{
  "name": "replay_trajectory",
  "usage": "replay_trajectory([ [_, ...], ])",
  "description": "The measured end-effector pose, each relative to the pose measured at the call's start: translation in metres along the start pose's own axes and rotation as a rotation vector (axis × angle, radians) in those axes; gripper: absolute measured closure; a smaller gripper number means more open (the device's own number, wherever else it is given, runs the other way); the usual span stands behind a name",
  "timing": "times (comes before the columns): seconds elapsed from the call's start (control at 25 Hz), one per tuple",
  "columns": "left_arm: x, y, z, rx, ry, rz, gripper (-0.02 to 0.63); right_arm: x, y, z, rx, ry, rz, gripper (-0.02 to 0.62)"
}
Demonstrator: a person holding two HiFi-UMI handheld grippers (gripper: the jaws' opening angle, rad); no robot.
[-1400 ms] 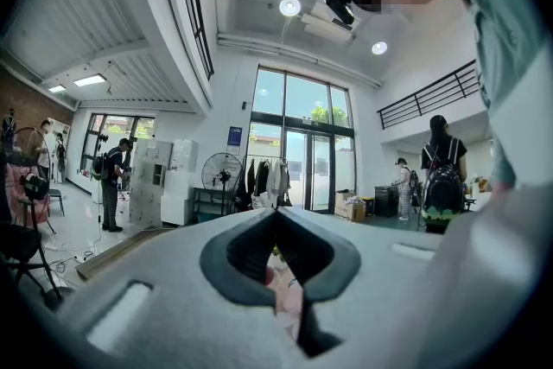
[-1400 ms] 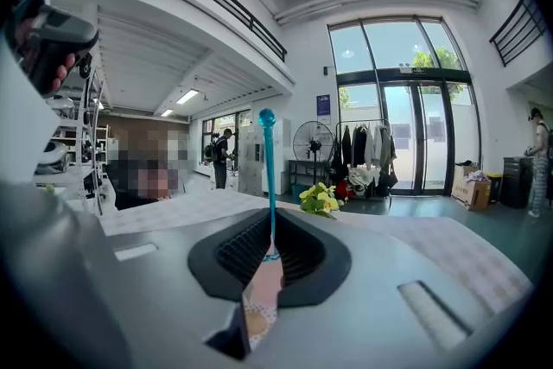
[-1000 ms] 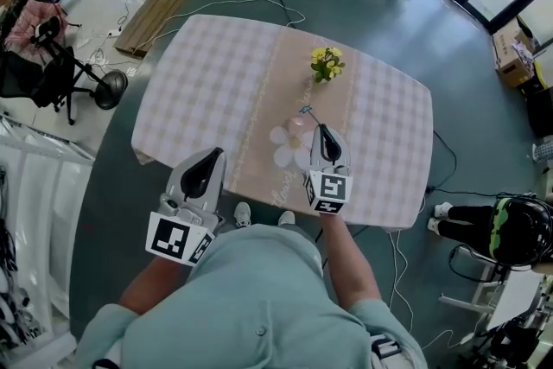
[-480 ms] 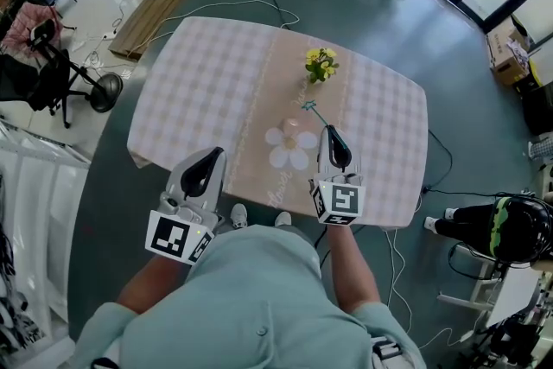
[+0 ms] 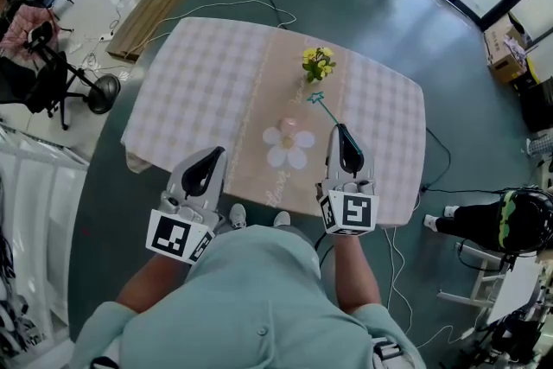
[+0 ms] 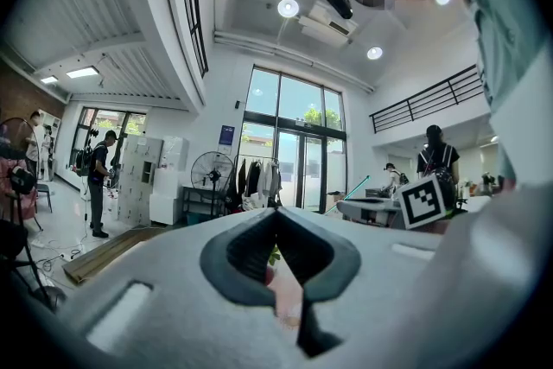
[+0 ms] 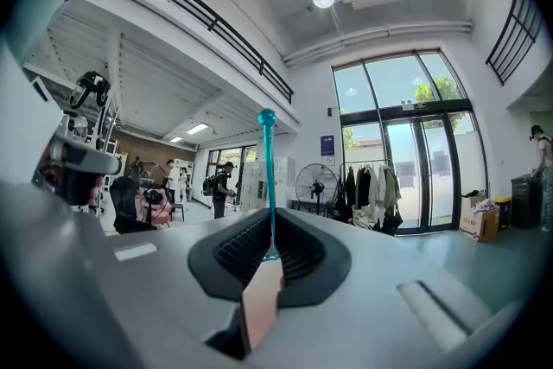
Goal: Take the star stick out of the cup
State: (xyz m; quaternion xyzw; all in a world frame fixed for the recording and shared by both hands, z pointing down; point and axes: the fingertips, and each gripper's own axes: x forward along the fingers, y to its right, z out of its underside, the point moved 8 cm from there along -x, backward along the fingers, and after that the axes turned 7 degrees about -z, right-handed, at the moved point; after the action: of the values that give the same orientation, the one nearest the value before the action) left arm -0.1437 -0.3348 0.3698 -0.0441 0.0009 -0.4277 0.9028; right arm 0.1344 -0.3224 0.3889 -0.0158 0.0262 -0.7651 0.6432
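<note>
1 thin teal star stick point(image 5: 327, 110) is pinched at its lower end by the right gripper point(image 5: 340, 130), whose jaws are closed on it. In the right gripper view the shaft rises straight out from between the pads. In the head view the stick slants up and left from the jaws, with its star just below the yellow flowers point(image 5: 318, 63) near the frame's centre. It appears already clear of the pink cup point(image 5: 290, 126), which stands on the table point(image 5: 199, 73) to the left of the jaws. The left gripper point(image 5: 212, 153) hangs at lower left, by the table's near edge, jaws closed on nothing.

To finish the step well, I judge the grip should be firm and steady, since so slim a shaft could pivot or slide between the pads. Carrying it away from the cup and the flowers would keep the star from snagging either. A low, gentle set-down on bare cloth would suit it.

Several things are hard to make out:
- The cup is small and pale and blends with the flower print under it, so whether anything is inside cannot be told.
- The stick's lowest tip is buried between the pads.
- The star shows only as a small blob in the right gripper view.
- The table's near edge is partly covered by the grippers and the person's body.
</note>
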Motion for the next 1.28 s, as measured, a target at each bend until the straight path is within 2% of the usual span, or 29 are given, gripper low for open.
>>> replay_trajectory([
  [0.68, -0.001, -0.002, 0.001, -0.004, 0.004, 0.002, 0.601, -0.018, -0.006, -0.05, -0.019, 0.069, -0.013, 0.584],
  [1.28, -0.006, 0.0, -0.001, -0.001, 0.006, 0.004, 0.601, -0.021, -0.013, -0.058, -0.018, 0.089, -0.027, 0.584],
])
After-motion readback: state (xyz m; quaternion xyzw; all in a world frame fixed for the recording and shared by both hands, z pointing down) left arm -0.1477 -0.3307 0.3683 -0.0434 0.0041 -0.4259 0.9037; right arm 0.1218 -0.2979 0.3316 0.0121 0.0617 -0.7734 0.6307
